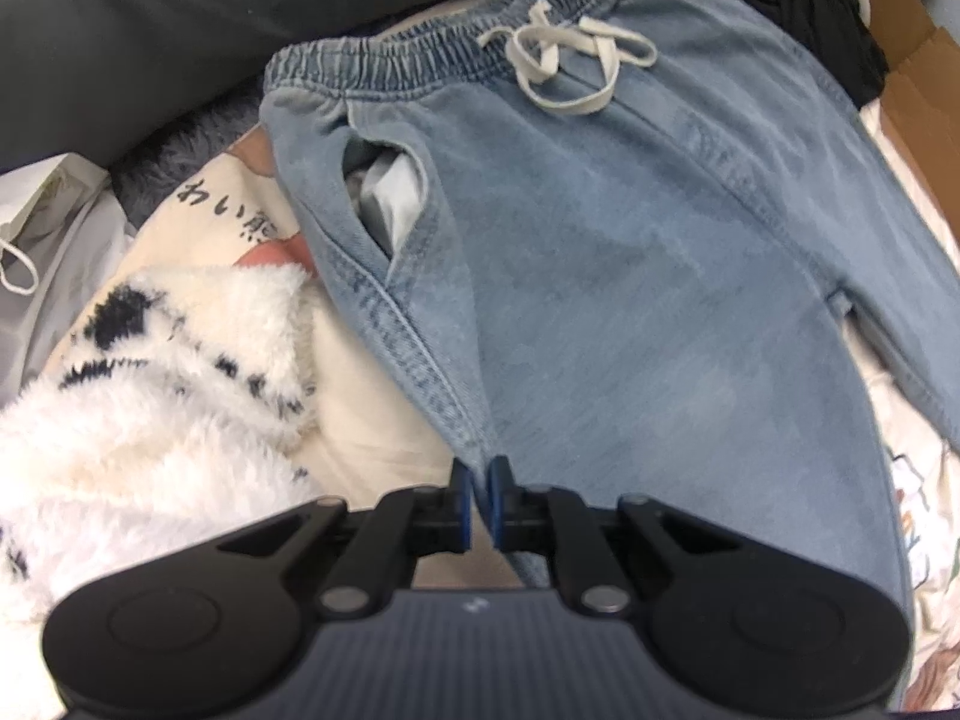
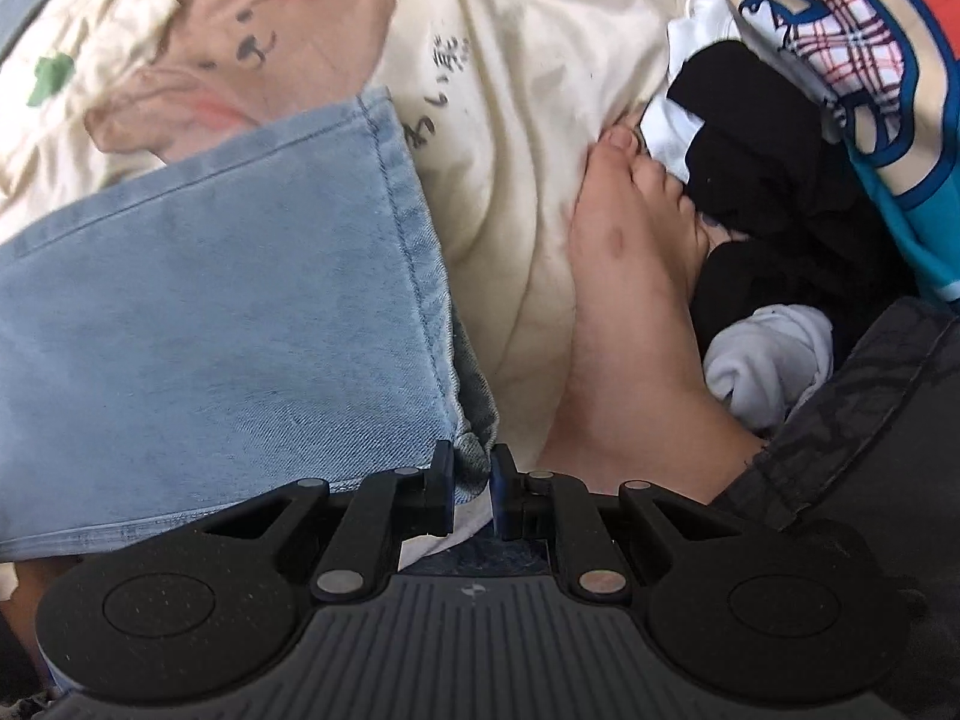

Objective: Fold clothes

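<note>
Your left gripper points down at the light blue denim drawstring trousers, its blue pads nearly together and pinching the side seam of the trousers where the fabric narrows toward the bottom of the view. Trousers lie flat on the cream printed bedsheet, elastic waistband at the far end. Off-white drawstring bow sits on the waistband, near its middle. Side pocket gapes open just below the waistband on the left, pale lining showing. Left of the trousers: a fluffy white fleece garment with dark markings, touching the sheet and close to the seam you hold. Beyond the waistband: a dark grey cushion or bolster. Right of the waistband: a black garment and brown cardboard.

Right wrist view. Your right gripper is closed narrow on the hem corner of a trouser leg; bunched denim sits between the pads. Rest of that leg spreads left of the gripper over the same cream sheet, hem edge running away from the pads. Right of the leg, apart from it: a bare foot resting on the sheet. Past the foot, touching its toes: black cloth with white cloth below it. Far right of that: a teal printed fabric with a plaid patch.
</note>
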A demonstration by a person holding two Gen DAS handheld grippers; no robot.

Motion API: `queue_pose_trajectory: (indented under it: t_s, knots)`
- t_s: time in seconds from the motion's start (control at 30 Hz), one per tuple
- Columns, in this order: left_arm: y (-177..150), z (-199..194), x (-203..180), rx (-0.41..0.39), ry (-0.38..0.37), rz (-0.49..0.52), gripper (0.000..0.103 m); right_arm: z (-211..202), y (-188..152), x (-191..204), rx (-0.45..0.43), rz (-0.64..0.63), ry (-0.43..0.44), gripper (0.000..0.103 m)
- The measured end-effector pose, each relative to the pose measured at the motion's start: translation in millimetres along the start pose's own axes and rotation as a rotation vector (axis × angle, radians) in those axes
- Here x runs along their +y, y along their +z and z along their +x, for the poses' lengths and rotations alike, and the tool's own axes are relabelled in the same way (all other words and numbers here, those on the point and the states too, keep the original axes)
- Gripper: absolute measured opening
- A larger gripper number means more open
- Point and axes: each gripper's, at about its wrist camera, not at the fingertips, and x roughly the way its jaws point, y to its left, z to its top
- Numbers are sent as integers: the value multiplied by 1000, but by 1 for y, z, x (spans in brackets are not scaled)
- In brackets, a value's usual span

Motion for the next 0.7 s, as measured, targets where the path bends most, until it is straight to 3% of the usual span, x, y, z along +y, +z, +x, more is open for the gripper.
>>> queue_pose_trajectory:
  t_s: [0.2, 0.27, 0.37, 0.5, 0.7]
  knots:
    - [-4, 8, 4, 26, 16, -2, 10, 22, 5, 3, 19, -1, -22, 13]
    - [-3, 8, 7, 40, 26, -13, 13, 26, 4, 3, 21, 15, -47, 25]
    - [1, -8, 4, 17, 31, -3, 16, 16, 4, 10, -9, -20, -67, 27]
    - [8, -27, 4, -11, 34, -6, 15, -2, 12, 25, -95, -56, -4, 28]
    - [22, -27, -6, -43, 58, 36, 15, -6, 31, 42, -229, -86, 119, 41]
